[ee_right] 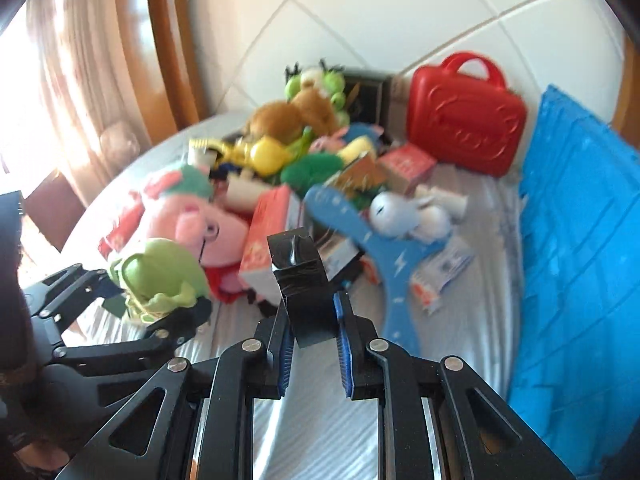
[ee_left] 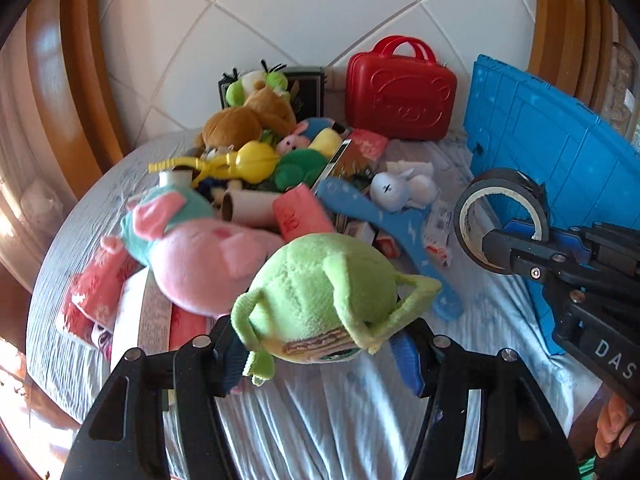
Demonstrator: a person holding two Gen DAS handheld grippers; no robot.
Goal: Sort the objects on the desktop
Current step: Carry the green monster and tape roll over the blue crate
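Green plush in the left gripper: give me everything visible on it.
The green plush toy is a round, fuzzy, light-green body with thin limp limbs and a printed patch on its underside. It is lifted off the grey cloth, squeezed between the fingers of the left gripper, in front of the pink pig plush. Face hidden.
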